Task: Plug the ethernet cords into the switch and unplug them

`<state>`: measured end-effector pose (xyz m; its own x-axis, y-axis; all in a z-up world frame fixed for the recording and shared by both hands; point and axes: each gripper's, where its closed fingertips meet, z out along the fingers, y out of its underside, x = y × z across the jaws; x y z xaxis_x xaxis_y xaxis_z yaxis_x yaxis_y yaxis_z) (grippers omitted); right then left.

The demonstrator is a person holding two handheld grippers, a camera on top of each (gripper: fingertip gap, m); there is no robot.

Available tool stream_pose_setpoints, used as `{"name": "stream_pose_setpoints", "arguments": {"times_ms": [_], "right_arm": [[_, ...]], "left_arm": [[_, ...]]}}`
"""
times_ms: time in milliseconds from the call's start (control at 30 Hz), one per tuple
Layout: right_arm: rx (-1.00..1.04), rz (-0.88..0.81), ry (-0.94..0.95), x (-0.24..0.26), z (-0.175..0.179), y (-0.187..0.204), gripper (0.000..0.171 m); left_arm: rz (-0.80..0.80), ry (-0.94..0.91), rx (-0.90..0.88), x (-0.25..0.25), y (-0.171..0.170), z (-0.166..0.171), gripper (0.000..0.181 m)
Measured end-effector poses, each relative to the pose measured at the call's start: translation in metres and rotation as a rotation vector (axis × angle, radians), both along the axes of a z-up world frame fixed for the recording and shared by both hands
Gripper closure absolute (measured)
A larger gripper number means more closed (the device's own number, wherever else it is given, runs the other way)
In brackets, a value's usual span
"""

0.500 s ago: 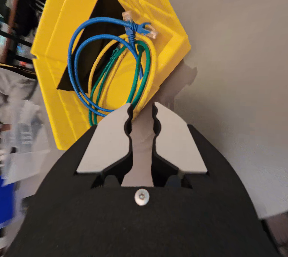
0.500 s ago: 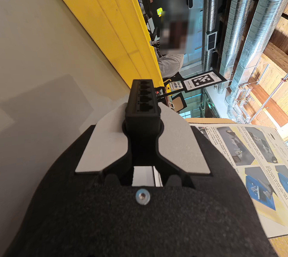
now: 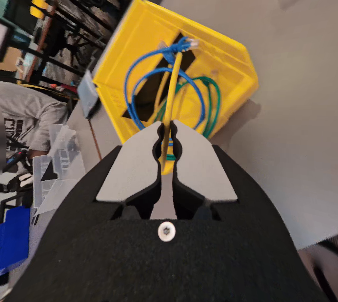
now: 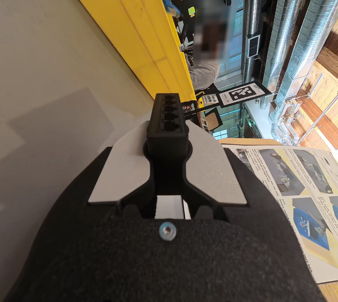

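Left gripper: half a second ago apart and bare in front of the bin; now pinched together on the yellow cord
Yellow cord: drawn up taut out of the bin, running between the fingers and away toward the blue plugs; own plug not made out
Blue cord: looped in the bin, tangled with the yellow one near the top, plugs riding up with it
Green cord: lying slack low in the bin, right of the blue loops
Bin: tipped and farther off than before, on the grey table
Right gripper: clamped on the switch, same as before
Switch: held upright, row of ports facing the camera, all empty
Sheet: printed page flat at the right
Meaning: pick of the first cord apparently made; grip sits mid-cable, so likely a re-grip nearer the plug before insertion; tangle with blue may drag it along
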<state>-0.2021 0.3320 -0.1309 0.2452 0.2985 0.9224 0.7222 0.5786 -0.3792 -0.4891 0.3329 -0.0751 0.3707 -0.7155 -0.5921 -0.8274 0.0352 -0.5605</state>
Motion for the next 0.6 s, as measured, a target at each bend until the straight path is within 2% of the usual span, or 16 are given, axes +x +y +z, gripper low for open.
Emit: {"name": "stream_pose_setpoints", "arguments": {"times_ms": [167,300,433,600], "right_arm": [[-0.002,-0.004,0.003,0.001,0.000,0.000,0.141],[-0.002,-0.011,0.007,0.002,0.001,0.001,0.141],[-0.002,-0.013,0.010,0.003,0.001,0.001,0.141],[-0.005,-0.009,0.007,0.002,0.000,0.000,0.141]], "left_arm": [[0.094,-0.175,0.025,-0.014,0.054,0.072,0.176],[0.122,-0.199,0.062,-0.010,0.091,0.122,0.176],[0.127,-0.224,0.157,-0.003,0.109,0.185,0.176],[0.144,-0.271,0.307,-0.006,0.112,0.272,0.176]]}}
